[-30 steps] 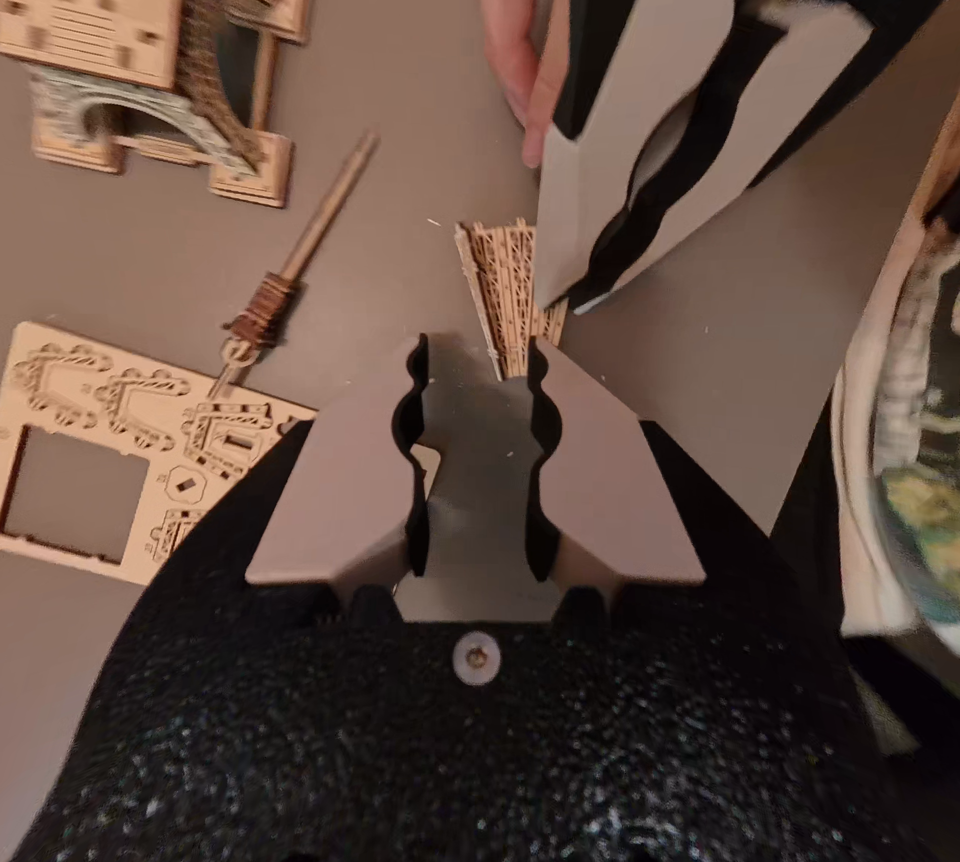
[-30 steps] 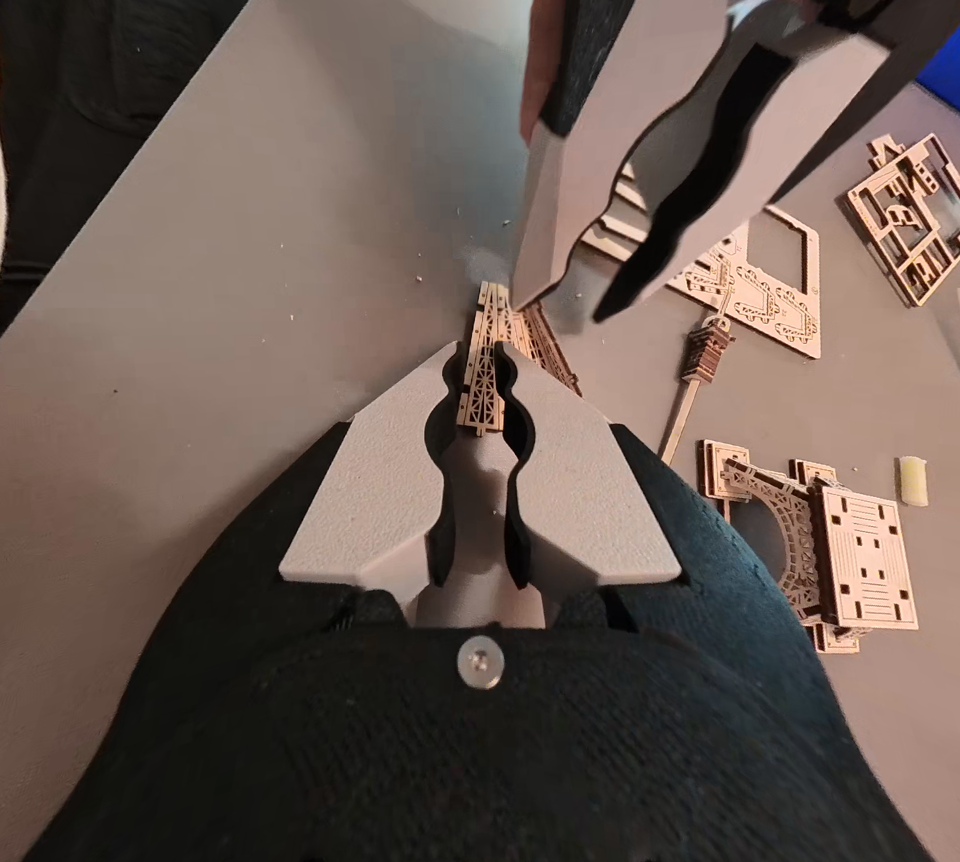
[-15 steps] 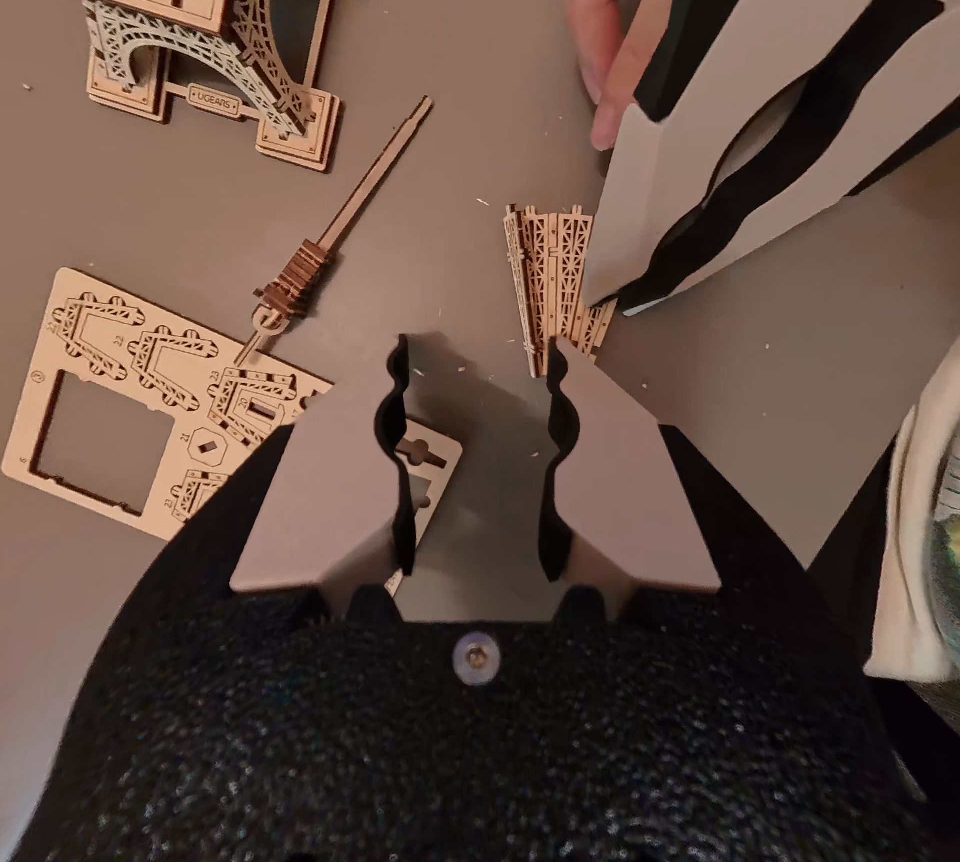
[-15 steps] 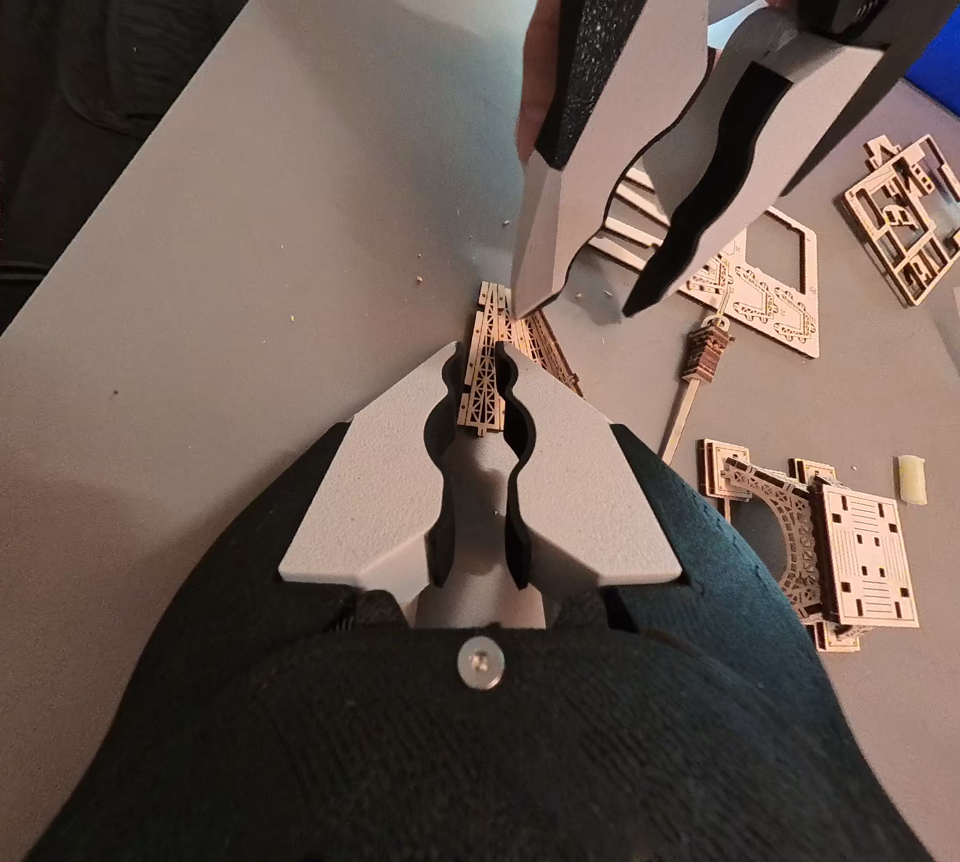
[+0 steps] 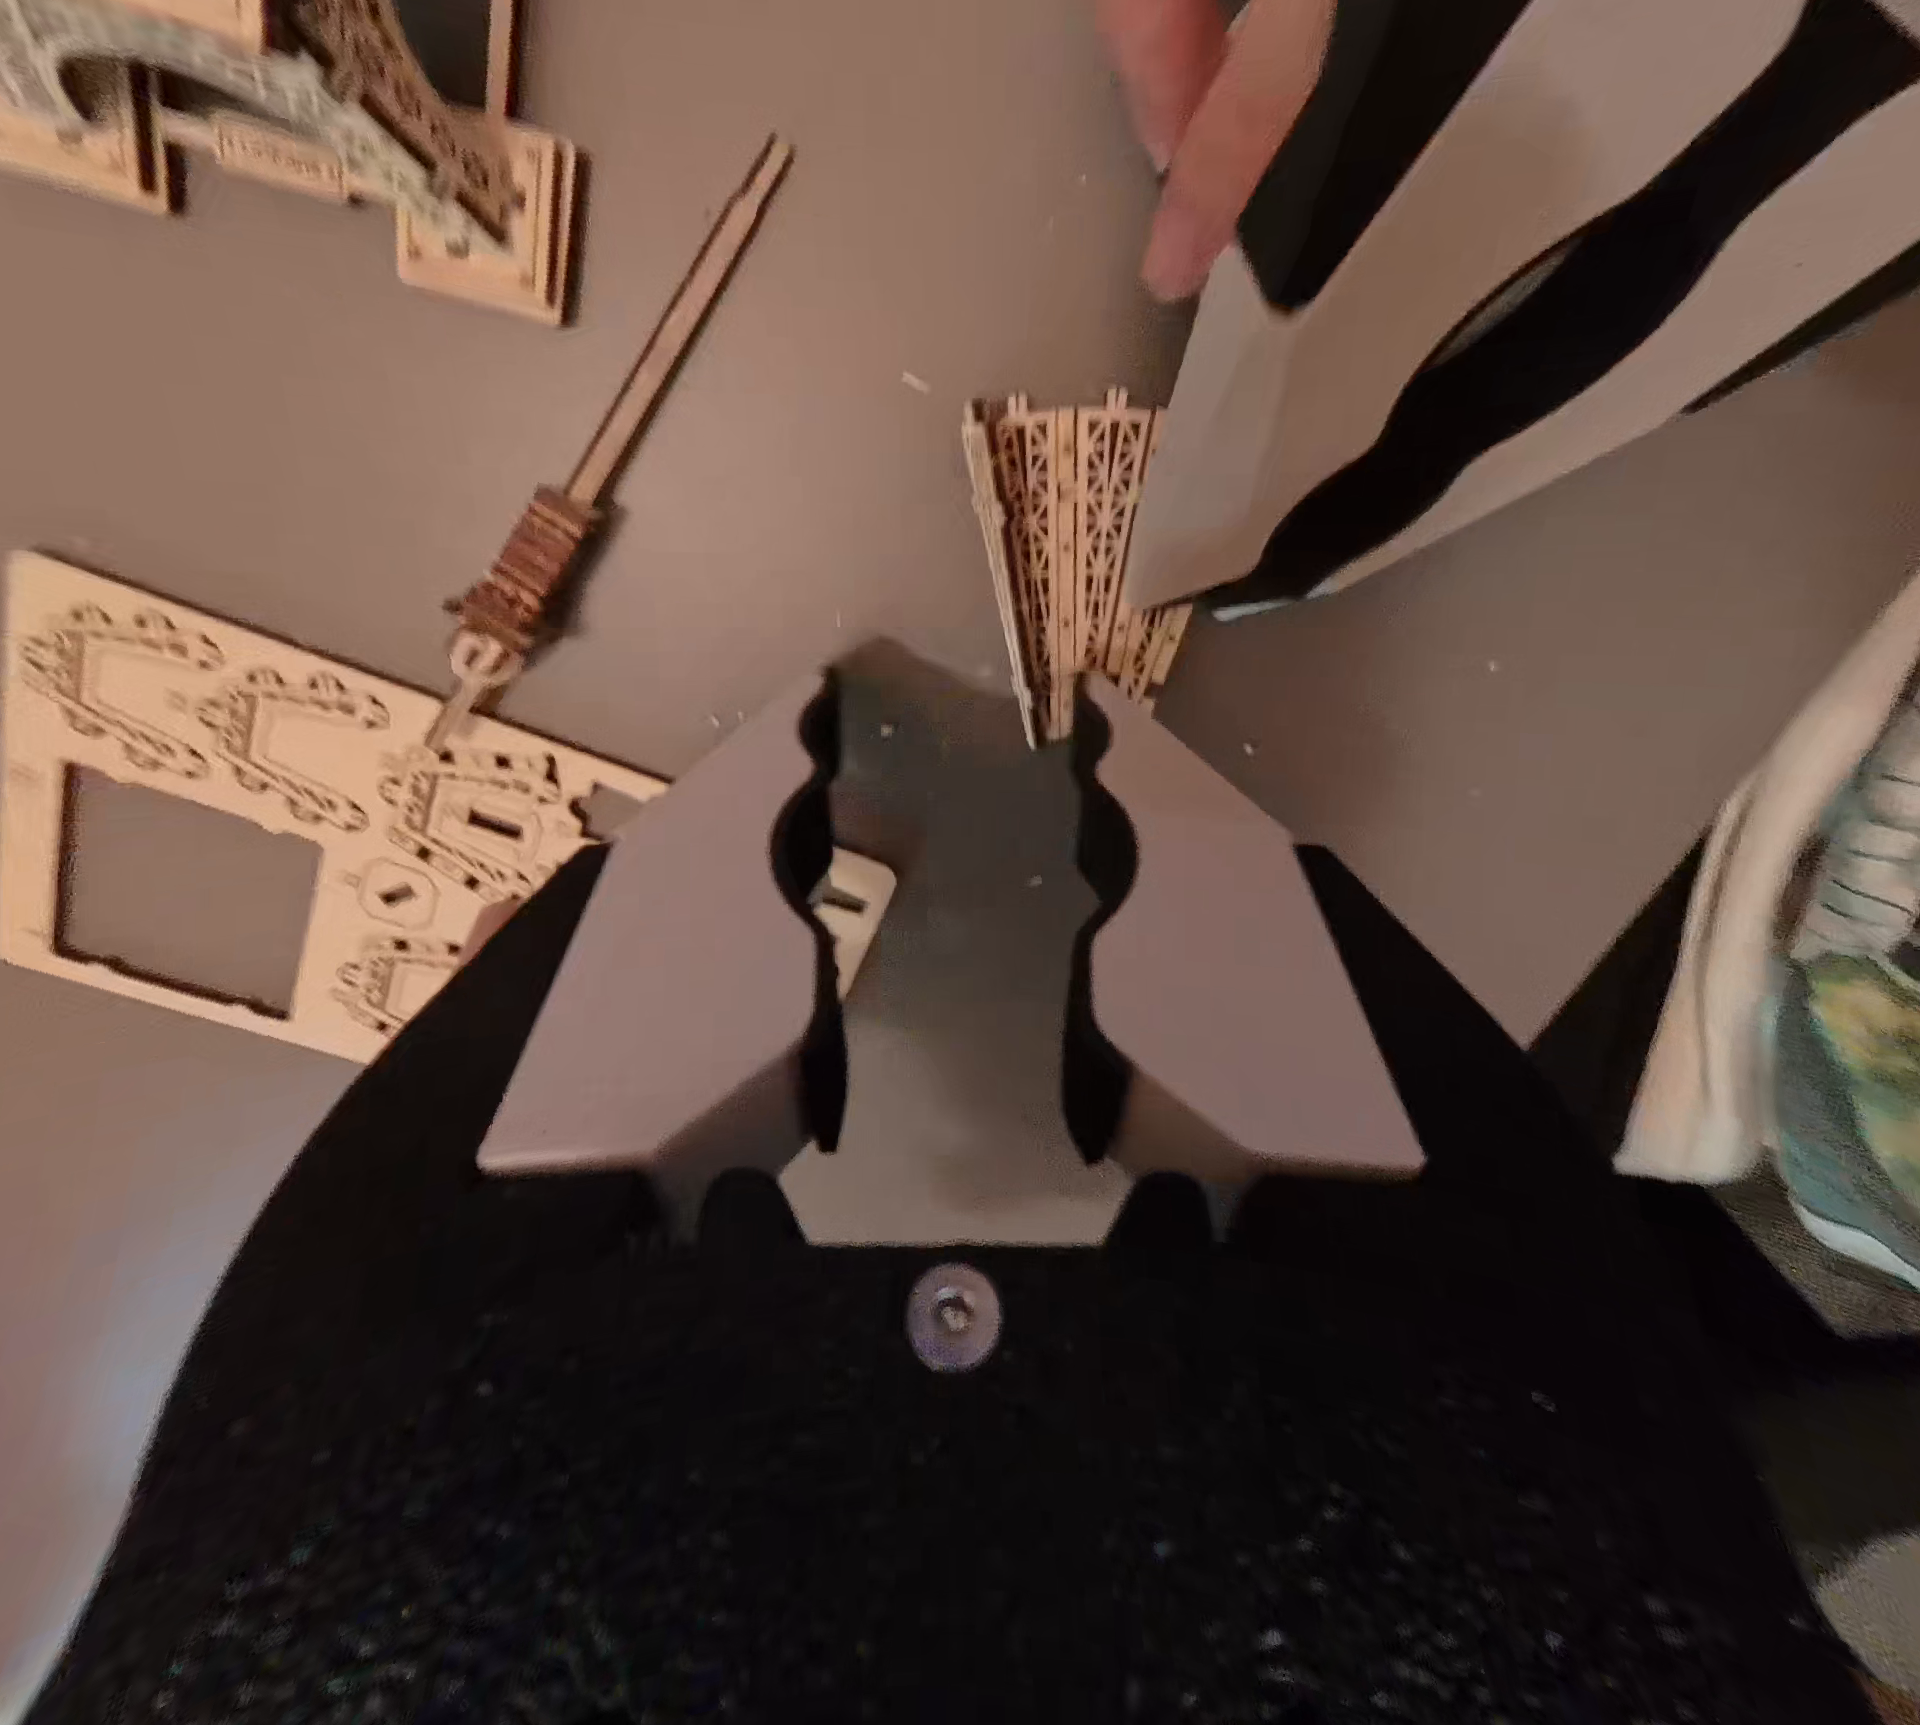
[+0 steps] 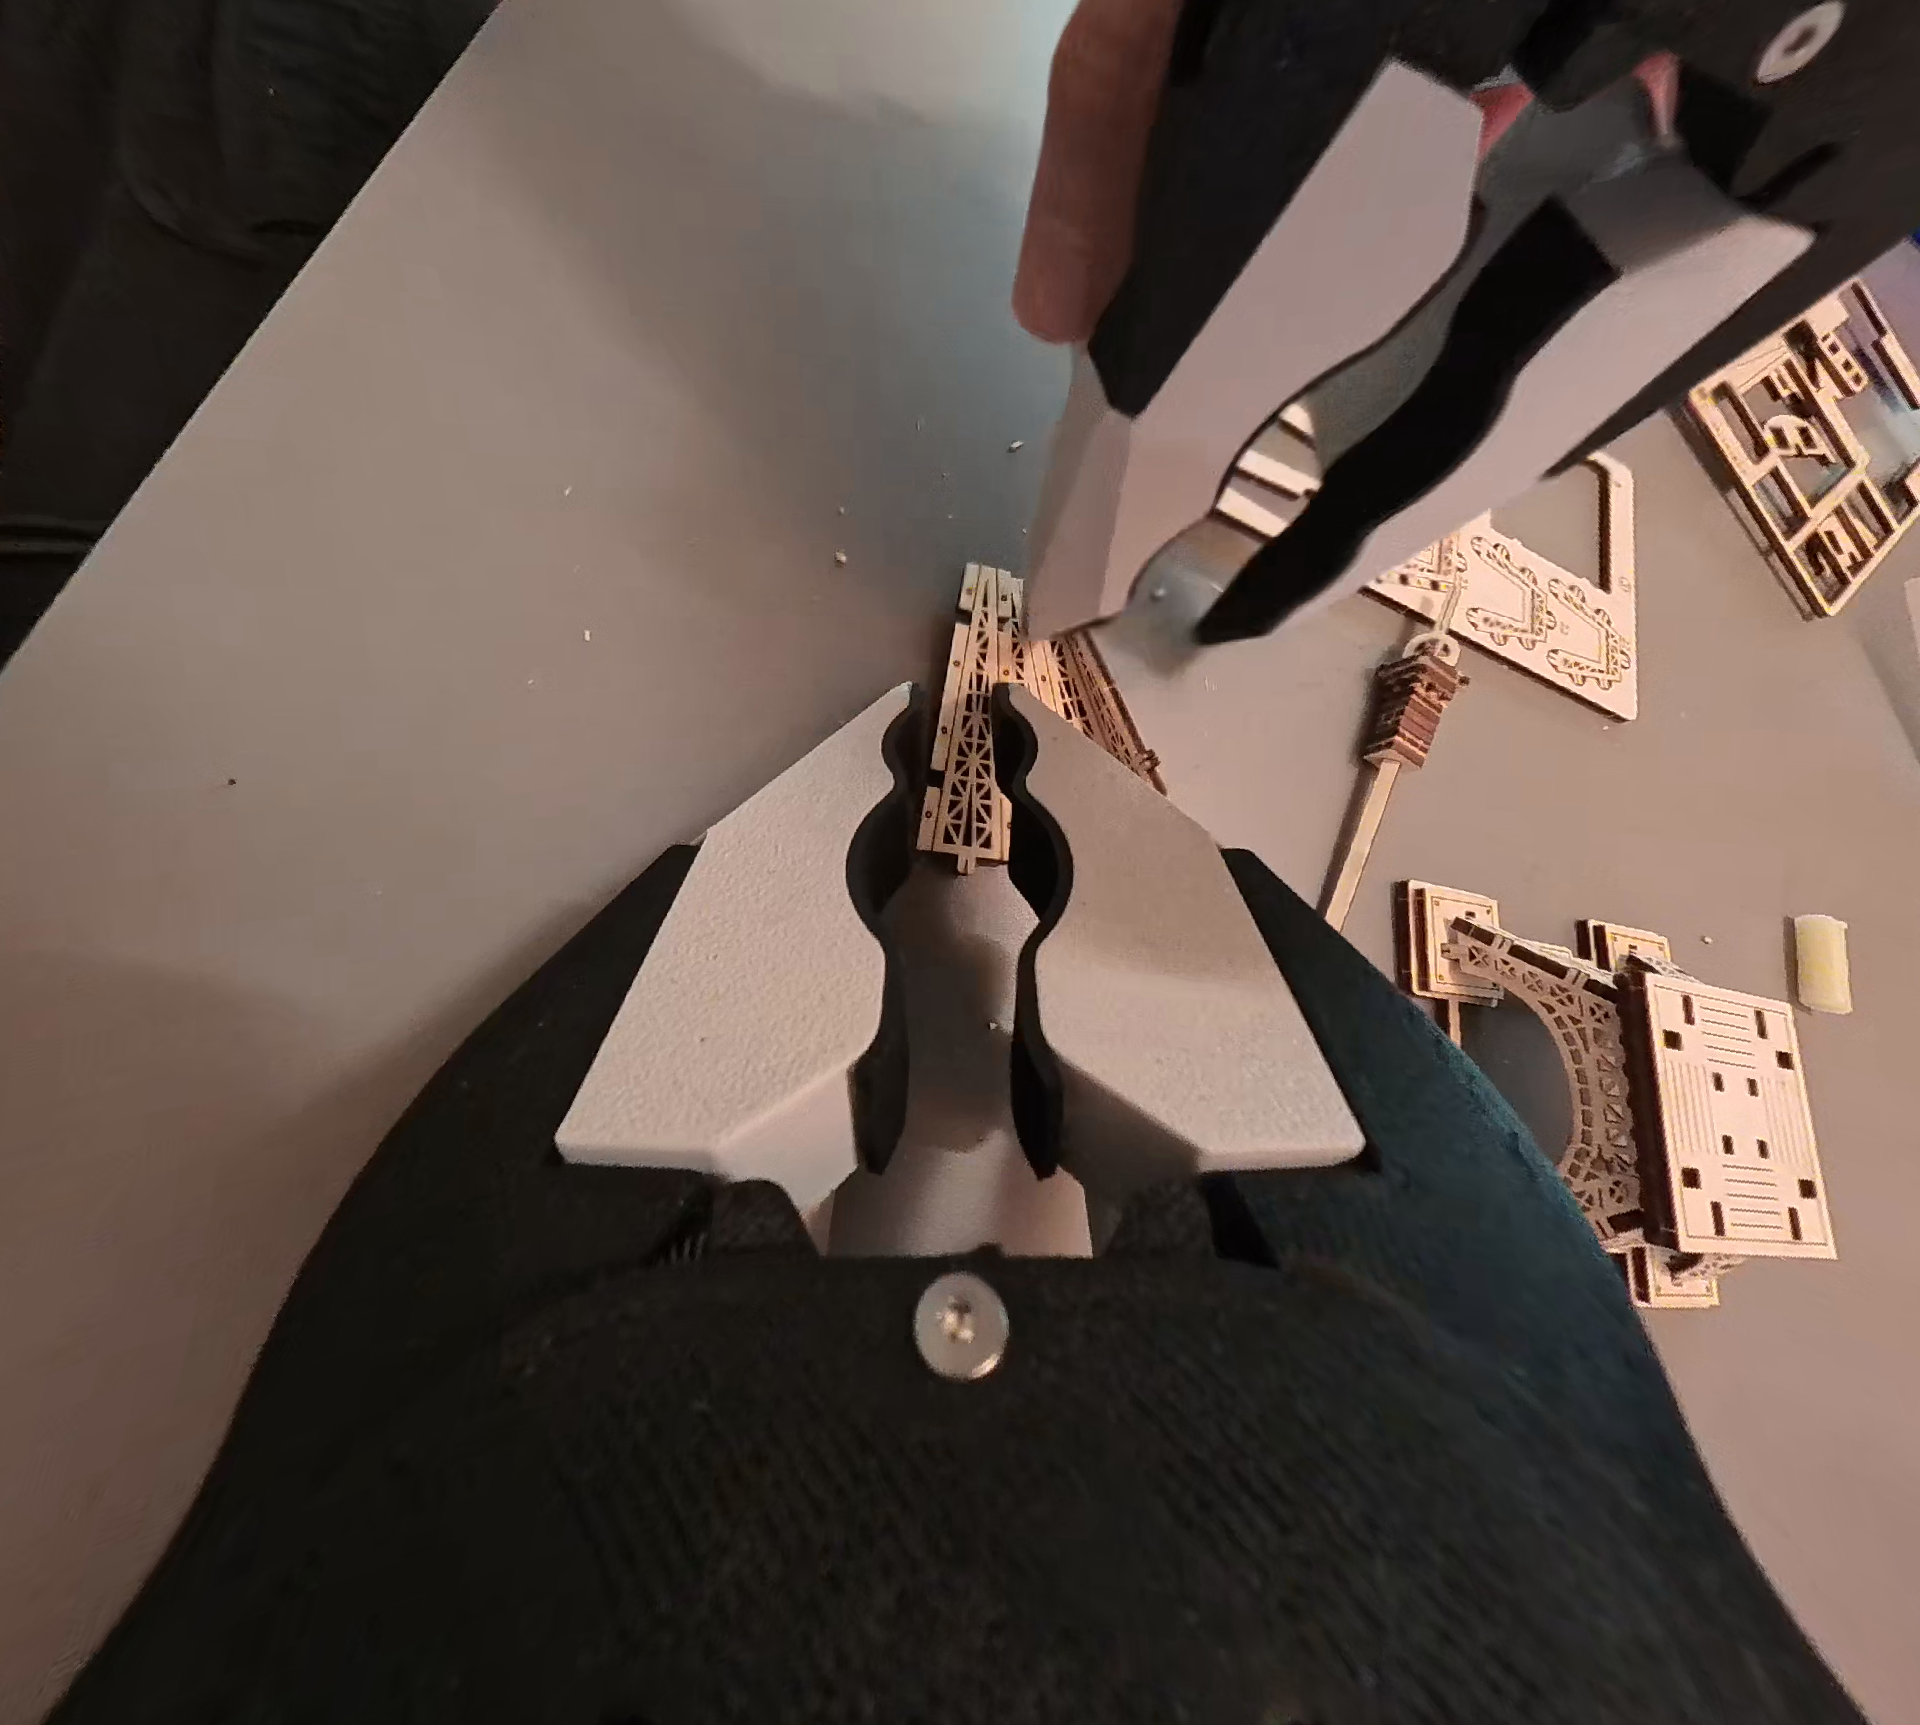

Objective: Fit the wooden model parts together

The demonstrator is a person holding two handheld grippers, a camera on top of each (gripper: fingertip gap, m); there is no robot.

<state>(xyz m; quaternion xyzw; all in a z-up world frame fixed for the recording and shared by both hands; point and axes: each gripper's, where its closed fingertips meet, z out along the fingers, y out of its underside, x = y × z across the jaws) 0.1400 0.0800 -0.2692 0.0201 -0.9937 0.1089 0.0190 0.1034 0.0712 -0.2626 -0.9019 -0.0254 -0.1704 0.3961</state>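
Left gripper [image 5: 951,704] lowered, fingers apart | right gripper [image 6: 956,699] clamps lattice section [image 6: 971,771] | writing unreadable

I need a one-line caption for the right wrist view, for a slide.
Right gripper shut on a lattice tower section on the grey table; the open left gripper touches its far end.

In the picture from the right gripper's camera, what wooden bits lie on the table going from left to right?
Lattice piece in the right gripper → spire stick → cut-out sheet → tower base → frame piece.
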